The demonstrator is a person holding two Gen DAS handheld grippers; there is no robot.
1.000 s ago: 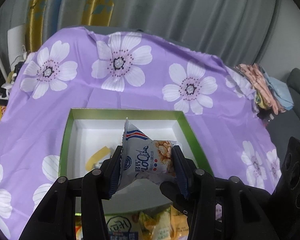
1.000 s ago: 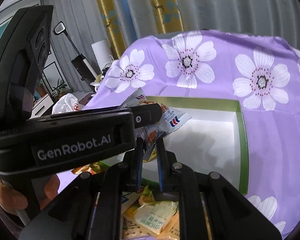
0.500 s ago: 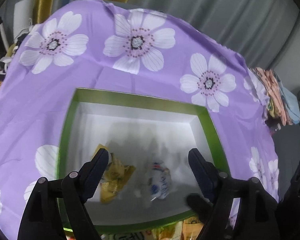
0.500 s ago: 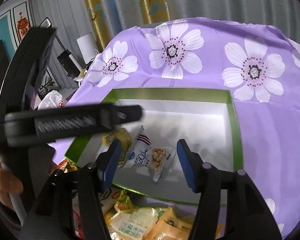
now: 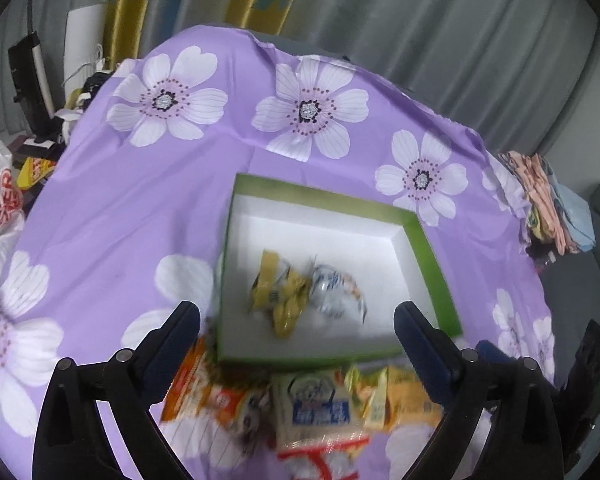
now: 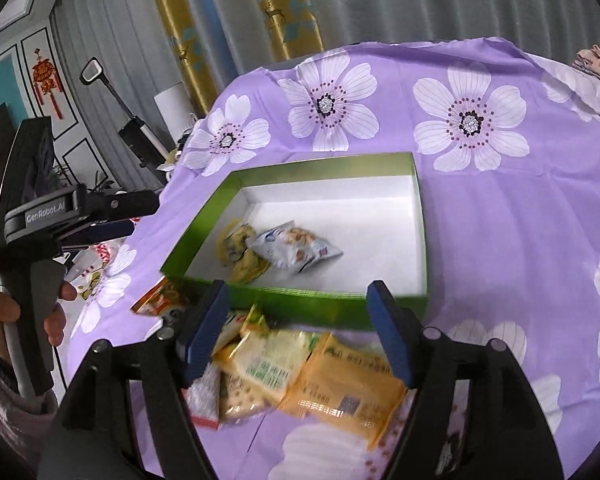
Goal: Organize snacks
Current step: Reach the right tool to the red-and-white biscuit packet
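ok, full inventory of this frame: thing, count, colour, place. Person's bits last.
Shallow cardboard box: one, green outside and white inside, on the cloth.
White snack packet: one, inside the box, left part.
Yellow snack packet: one, inside the box, touching the white one.
Loose snack packets: several, yellow and orange, in a pile on the cloth in front of the box.
Flowered tablecloth: one, purple with white flowers, over the table.
Folded cloths: a pile, pink and blue, at the table's right edge.
Left tool: black, open, nothing between its jaws.
Right tool: black, blue pads, open, over the pile.
Hand: one, holding the left tool's handle.
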